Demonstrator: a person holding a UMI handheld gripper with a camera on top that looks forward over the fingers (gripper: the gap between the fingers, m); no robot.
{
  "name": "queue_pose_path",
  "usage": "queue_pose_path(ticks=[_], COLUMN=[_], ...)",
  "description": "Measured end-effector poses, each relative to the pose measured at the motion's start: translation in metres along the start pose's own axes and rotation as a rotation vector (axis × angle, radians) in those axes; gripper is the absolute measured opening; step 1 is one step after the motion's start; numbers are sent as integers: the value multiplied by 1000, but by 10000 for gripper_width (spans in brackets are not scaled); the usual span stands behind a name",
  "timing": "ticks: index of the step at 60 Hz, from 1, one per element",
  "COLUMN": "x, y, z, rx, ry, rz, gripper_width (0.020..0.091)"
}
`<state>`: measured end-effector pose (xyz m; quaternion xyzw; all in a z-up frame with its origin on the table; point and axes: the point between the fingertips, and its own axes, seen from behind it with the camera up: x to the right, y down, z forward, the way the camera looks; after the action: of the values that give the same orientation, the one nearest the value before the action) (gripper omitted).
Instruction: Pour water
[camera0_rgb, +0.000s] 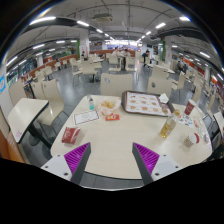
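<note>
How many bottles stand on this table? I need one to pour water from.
2 that I can make out. A small bottle stands far beyond the left finger, near the tray. A yellowish bottle stands beyond the right finger. The clutter at the right may hide more.

We see a small clear plastic bottle with a blue cap (91, 104) standing upright on the white table (112, 140), well beyond our fingers.
</note>
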<state>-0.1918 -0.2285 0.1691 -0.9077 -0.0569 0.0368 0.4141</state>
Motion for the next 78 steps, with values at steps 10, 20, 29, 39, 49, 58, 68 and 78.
queue_pose_path(ticks=[10, 20, 29, 39, 49, 58, 68, 78], x=[19, 76, 144, 205, 251, 280, 296, 297], y=[-3, 16, 26, 13, -15, -33, -39, -42], z=[2, 8, 29, 75, 132, 179, 218, 222], rx=[5, 22, 65, 139, 203, 241, 259, 294], ry=[32, 78, 133, 142, 161, 169, 168, 144], rz=[25, 22, 27, 71, 85, 102, 106, 82], gripper_width=[854, 855, 857, 850, 851, 837, 650, 456])
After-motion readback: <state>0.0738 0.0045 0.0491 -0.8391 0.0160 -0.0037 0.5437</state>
